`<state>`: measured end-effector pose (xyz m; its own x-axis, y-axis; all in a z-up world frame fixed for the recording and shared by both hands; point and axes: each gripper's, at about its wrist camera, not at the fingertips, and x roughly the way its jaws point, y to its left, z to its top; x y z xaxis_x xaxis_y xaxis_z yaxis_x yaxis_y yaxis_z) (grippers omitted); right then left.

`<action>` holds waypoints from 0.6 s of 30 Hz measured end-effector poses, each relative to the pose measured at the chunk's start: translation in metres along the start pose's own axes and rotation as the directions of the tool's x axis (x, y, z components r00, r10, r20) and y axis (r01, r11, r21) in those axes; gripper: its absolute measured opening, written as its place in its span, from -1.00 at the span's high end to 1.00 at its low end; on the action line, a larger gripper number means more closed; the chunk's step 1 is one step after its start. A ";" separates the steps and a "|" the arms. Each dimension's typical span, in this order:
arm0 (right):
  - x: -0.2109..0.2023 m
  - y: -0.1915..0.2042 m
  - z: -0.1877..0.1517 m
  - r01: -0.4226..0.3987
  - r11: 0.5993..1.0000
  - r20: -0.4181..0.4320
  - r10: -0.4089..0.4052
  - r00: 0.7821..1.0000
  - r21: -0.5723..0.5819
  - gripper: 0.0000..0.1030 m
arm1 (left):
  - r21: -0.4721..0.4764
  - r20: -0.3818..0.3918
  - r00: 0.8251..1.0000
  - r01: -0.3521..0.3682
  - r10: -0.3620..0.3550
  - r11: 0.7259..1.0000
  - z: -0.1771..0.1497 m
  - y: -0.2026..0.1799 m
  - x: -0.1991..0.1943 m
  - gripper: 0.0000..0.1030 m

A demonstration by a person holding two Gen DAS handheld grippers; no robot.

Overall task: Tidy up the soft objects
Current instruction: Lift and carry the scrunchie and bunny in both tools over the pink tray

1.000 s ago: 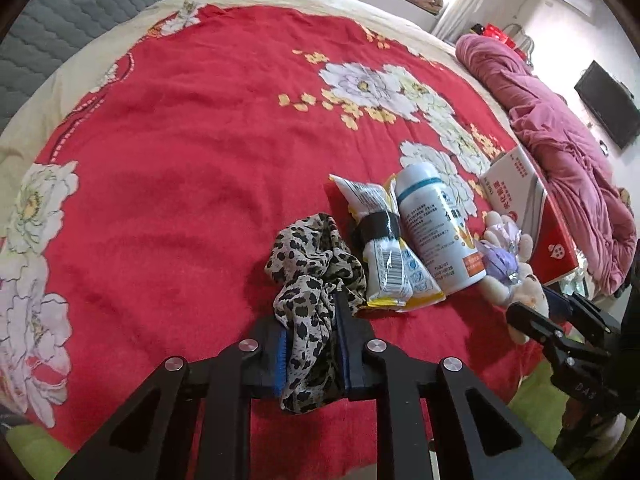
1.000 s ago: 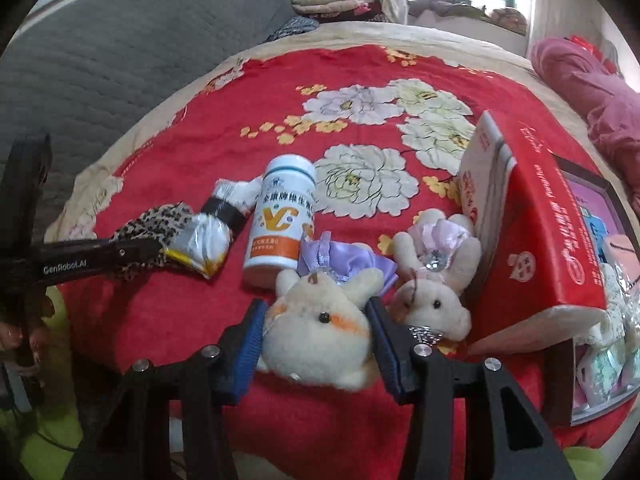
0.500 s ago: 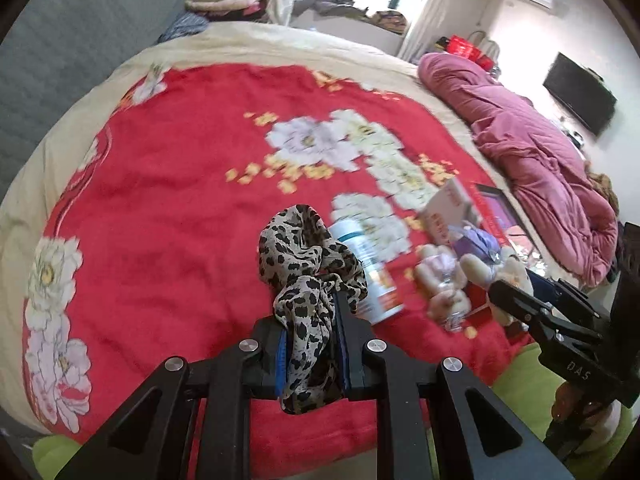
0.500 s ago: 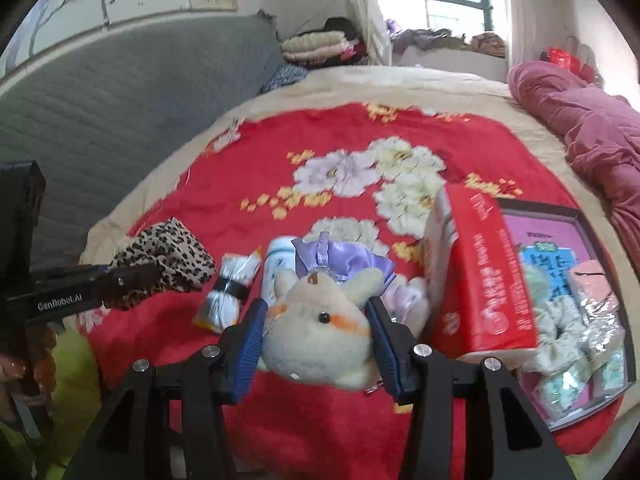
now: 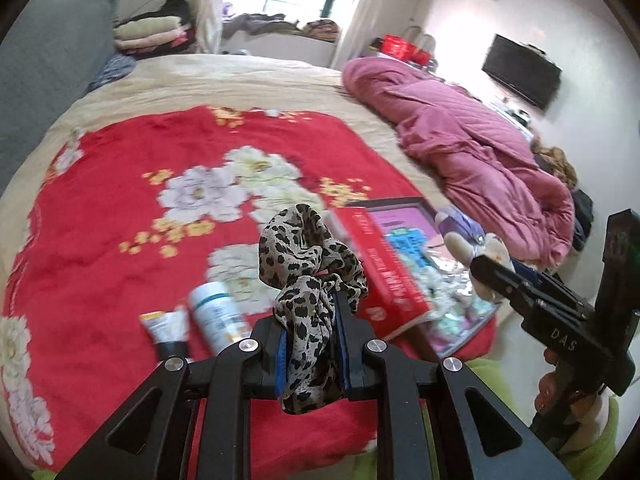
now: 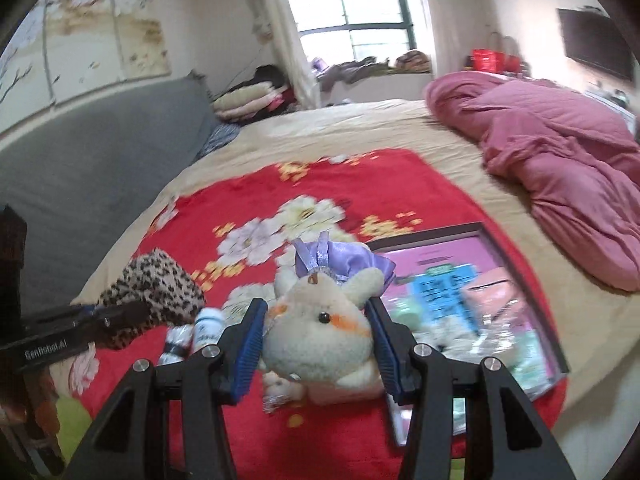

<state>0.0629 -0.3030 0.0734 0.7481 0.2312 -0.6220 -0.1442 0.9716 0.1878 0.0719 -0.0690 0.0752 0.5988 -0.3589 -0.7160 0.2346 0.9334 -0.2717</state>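
My left gripper [image 5: 311,344] is shut on a leopard-print cloth [image 5: 308,264] and holds it in the air above the red floral blanket [image 5: 120,208]. My right gripper [image 6: 318,348] is shut on a cream plush toy with a purple bow [image 6: 320,320], also lifted above the bed. The leopard cloth [image 6: 156,284] and left gripper show at the left of the right wrist view. A second plush toy [image 6: 280,390] lies below the held one. The right gripper with its plush [image 5: 492,252] shows at the right of the left wrist view.
An open gift box [image 6: 484,236] with a red lid [image 5: 380,272] holds small packets on the blanket's right side. A white bottle [image 5: 214,316] and a tube [image 5: 166,328] lie on the blanket. A pink quilt [image 5: 472,148] is heaped at the bed's right.
Both grippers have risen higher above the bed with their loads, so the blanket and the items on it look smaller and farther away. Both grips are unchanged.
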 end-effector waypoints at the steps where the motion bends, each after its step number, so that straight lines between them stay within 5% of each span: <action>1: -0.004 -0.008 0.002 0.011 1.000 0.010 -0.011 1.000 0.011 0.02 | 0.008 -0.003 1.000 0.011 -0.011 1.000 0.002 -0.007 0.002 0.62; 18: -0.053 -0.094 0.016 0.104 0.989 0.102 -0.115 0.988 0.105 0.02 | 0.169 -0.031 0.994 0.110 -0.106 0.979 0.030 -0.129 0.043 0.62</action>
<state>0.0470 -0.4078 0.1008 0.8217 0.1119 -0.5588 0.0029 0.9797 0.2005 0.0904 -0.2049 0.0984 0.5463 -0.4556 -0.7028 0.4251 0.8738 -0.2361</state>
